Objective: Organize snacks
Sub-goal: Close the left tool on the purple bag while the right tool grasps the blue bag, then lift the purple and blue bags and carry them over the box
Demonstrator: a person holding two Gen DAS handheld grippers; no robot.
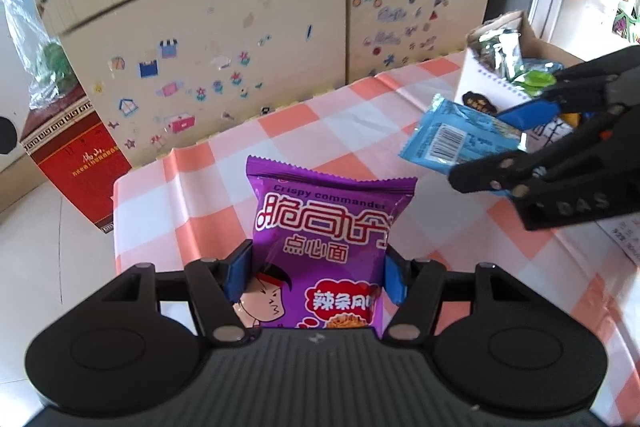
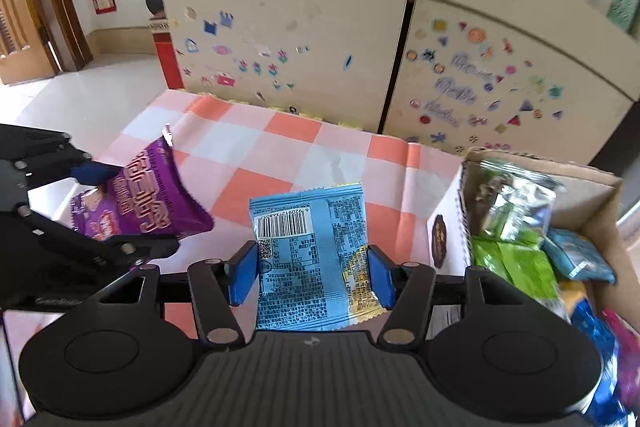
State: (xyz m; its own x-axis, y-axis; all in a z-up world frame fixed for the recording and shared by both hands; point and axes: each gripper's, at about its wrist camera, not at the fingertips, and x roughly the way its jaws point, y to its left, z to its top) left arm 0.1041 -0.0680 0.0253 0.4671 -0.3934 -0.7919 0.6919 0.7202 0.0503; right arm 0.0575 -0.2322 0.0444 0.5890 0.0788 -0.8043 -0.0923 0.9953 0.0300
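Observation:
My left gripper [image 1: 316, 277] is shut on a purple snack packet [image 1: 324, 227], which stands upright between the blue pads above the checked tablecloth [image 1: 192, 199]. To its right, my right gripper [image 1: 516, 143] holds a light blue snack packet [image 1: 452, 139] in the air. In the right wrist view my right gripper [image 2: 312, 273] is shut on that blue packet [image 2: 308, 247], barcode side up. The left gripper [image 2: 104, 211] and the purple packet [image 2: 148, 203] show at the left edge. A cardboard box [image 2: 592, 195] with several snack packets stands at the right.
A cream cabinet [image 1: 224, 27] covered in stickers stands behind the table. A red carton [image 1: 76, 147] with a plastic bag on top sits on the floor at the left. The table's left edge drops to a pale tiled floor [image 2: 80, 91].

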